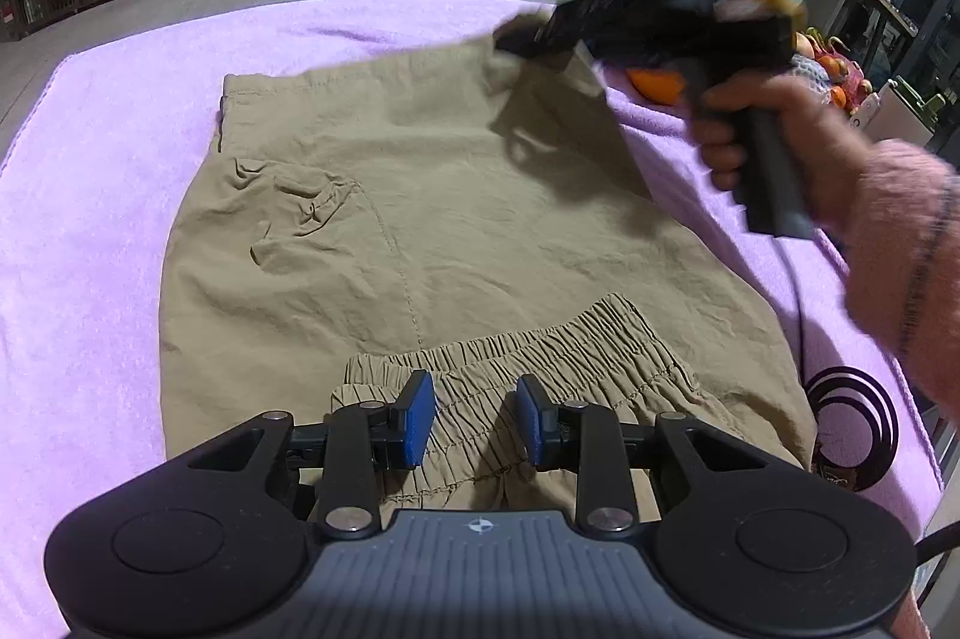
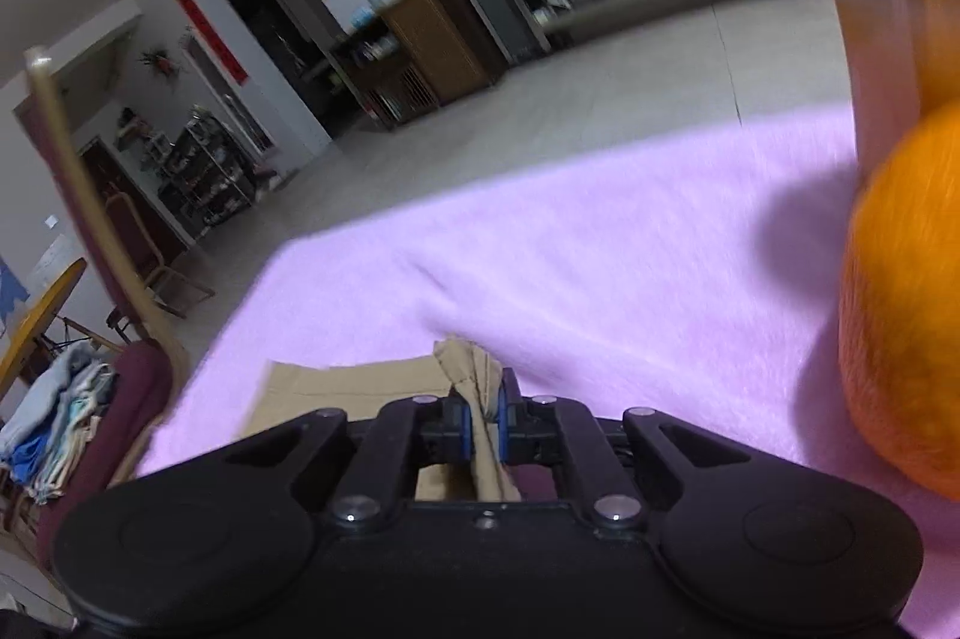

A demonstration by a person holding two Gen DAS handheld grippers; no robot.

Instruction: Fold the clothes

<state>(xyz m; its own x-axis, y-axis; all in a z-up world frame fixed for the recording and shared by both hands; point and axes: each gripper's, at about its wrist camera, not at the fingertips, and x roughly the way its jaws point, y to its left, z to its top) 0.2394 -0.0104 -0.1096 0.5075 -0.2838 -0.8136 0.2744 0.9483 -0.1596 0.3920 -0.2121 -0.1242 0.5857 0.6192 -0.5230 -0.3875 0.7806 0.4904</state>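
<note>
A pair of khaki shorts (image 1: 420,219) is being spread flat on a lilac blanket (image 1: 90,249) covering the work surface, its elastic waistband (image 1: 540,345) lying nearest the left wrist camera and its leg hems pointing toward twelve o'clock. The left gripper (image 1: 474,420) is being held over the waistband with its blue pads (image 1: 418,414) parted and the gathered fabric showing between them; whether cloth is being pinched there cannot be told. At about two o'clock in that view, the far right hem corner (image 1: 540,99) is being lifted off the blanket by the right gripper (image 1: 522,39), which is being carried by a hand (image 1: 750,129) in a pink fuzzy sleeve (image 1: 900,249). In the right wrist view the right gripper's fingers (image 2: 462,420) are being pressed together on a bunched fold of that khaki cloth. Bare blanket is being left open from nine to twelve o'clock of the shorts, up to the blanket's far edge. At three o'clock an orange (image 2: 900,309) is lying close beside the right gripper, and a black coiled cable (image 1: 852,423) is resting at four o'clock near the blanket's right edge.
</note>
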